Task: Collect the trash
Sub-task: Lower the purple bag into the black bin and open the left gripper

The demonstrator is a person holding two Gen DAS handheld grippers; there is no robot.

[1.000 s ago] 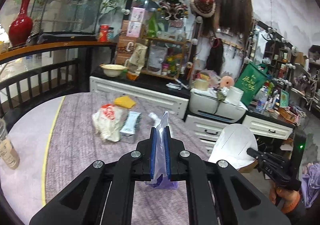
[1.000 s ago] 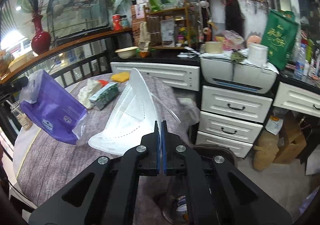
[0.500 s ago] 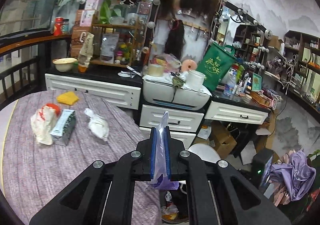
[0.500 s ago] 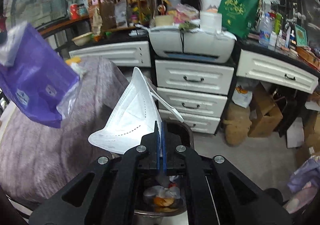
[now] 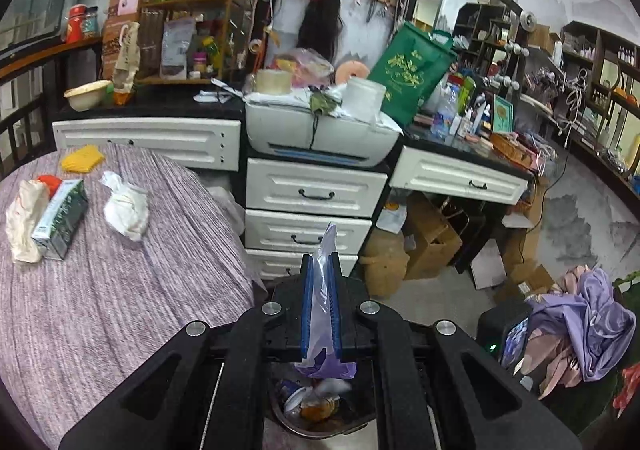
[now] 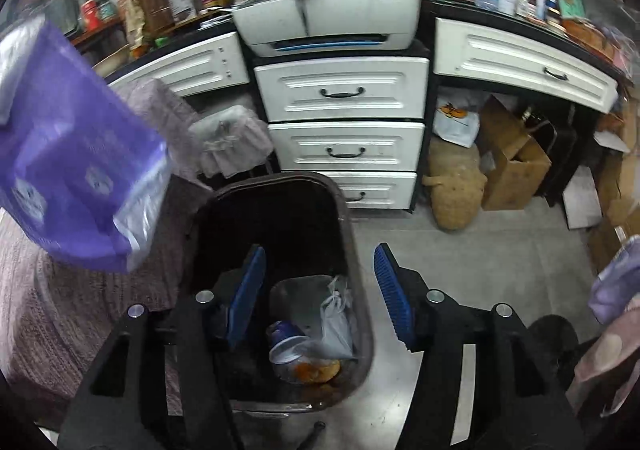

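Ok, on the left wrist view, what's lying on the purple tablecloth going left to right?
Cream plastic bag → green carton → crumpled white tissue. The yellow piece at the far edge sits above these, so I left it out.

Black linkages, silver screws, ribbed blue fingers (image 6: 387, 282).

Purple bag (image 6: 76, 154), blue-padded claws, dark, perhaps brown, bin (image 6: 352, 250), mottled mauve tablecloth (image 5: 120, 290).
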